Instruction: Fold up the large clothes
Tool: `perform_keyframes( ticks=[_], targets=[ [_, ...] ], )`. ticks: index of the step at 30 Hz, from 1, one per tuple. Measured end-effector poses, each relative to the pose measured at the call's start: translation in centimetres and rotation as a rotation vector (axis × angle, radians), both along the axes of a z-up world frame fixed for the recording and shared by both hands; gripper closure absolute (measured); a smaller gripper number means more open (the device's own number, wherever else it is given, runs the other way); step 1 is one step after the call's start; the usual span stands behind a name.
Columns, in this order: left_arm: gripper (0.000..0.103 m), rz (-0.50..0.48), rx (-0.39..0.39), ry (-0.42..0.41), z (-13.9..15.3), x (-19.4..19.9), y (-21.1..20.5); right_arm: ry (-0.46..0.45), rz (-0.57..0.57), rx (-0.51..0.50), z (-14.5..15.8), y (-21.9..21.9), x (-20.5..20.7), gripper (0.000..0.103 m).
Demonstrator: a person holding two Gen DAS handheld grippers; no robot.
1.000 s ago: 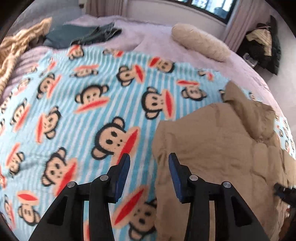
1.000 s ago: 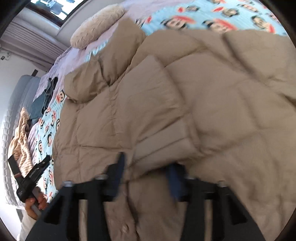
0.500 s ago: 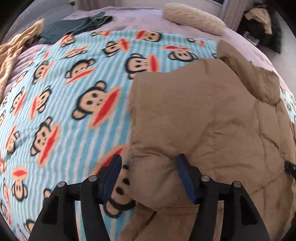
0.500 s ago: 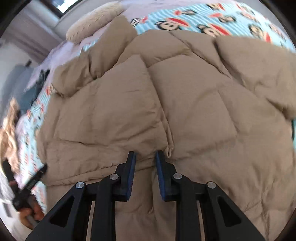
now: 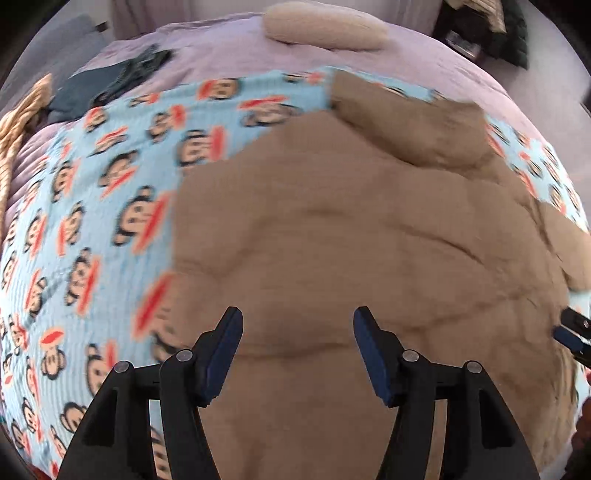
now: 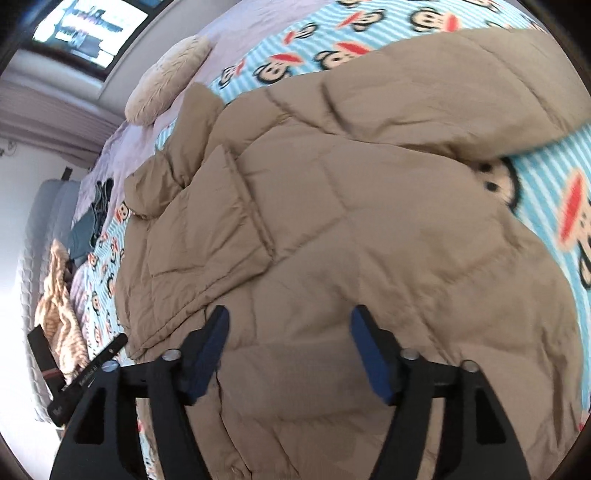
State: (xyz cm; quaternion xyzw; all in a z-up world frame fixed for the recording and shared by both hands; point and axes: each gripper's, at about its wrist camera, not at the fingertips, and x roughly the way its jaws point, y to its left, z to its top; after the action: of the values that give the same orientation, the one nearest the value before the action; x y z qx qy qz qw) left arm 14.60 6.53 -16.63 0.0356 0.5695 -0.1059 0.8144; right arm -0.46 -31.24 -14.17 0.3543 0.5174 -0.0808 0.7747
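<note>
A tan quilted jacket [image 5: 351, 236] is spread over a blue striped monkey-print blanket [image 5: 92, 221]. The left gripper [image 5: 297, 350] is held above the jacket with its jaws wide apart, nothing between them. A beige pillow [image 5: 325, 31] is seen beyond.

Home bedroom: bed [image 5: 229, 48], pillow [image 5: 325, 27], monkey-print blanket [image 5: 92, 206].

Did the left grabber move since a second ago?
Yes. The left gripper has moved to the right, off the blue striped monkey-print blanket and over the tan quilted puffer jacket. Its jaws are open.
</note>
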Motion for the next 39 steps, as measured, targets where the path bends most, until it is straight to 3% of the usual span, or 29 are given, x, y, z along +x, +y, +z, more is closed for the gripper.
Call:
perform_keyframes(
  ticks=[2,4,6,11,12,13,15,24,27,33,39],
  targets=[
    [0.007,-0.032,-0.021,-0.002,0.3,-1.0,-2.2,-0.002,-0.025,0.017,0.1,-1.0,-1.1,0.030],
    [0.007,-0.056,-0.038,-0.009,0.6,-1.7,-4.2,-0.008,-0.055,0.026,0.3,-2.3,-2.3,0.030],
    [0.007,-0.089,-0.050,0.012,0.5,-2.2,-6.2,-0.018,-0.083,0.034,0.5,-3.5,-3.2,0.016],
    [0.007,-0.140,-0.063,0.035,0.2,-3.3,-10.7,-0.050,-0.165,0.062,0.8,-7.4,-5.8,0.016],
    [0.000,-0.150,-0.061,0.032,0.2,-3.6,-11.6,-0.056,-0.177,0.060,0.9,-8.1,-6.3,0.016],
    [0.000,-0.158,-0.058,0.030,0.2,-3.8,-12.4,-0.064,-0.191,0.055,1.1,-9.0,-6.8,0.015],
    [0.000,-0.182,-0.057,0.035,0.2,-4.2,-13.8,-0.077,-0.210,0.052,1.3,-10.2,-7.5,0.000],
    [0.000,-0.224,-0.041,0.092,-0.3,-4.9,-19.5,-0.161,-0.336,-0.051,2.8,-17.0,-10.2,0.000],
    [0.000,-0.226,-0.018,0.098,-0.5,-4.9,-20.9,-0.135,-0.383,-0.061,3.0,-19.7,-10.5,0.000],
    [0.000,-0.210,-0.021,0.119,-0.5,-4.7,-22.3,-0.127,-0.502,0.013,2.4,-26.5,-11.5,0.000],
    [0.000,-0.183,-0.025,0.121,-0.6,-4.6,-23.7,-0.283,-0.627,0.171,1.8,-32.7,-11.6,0.000]
  ],
)
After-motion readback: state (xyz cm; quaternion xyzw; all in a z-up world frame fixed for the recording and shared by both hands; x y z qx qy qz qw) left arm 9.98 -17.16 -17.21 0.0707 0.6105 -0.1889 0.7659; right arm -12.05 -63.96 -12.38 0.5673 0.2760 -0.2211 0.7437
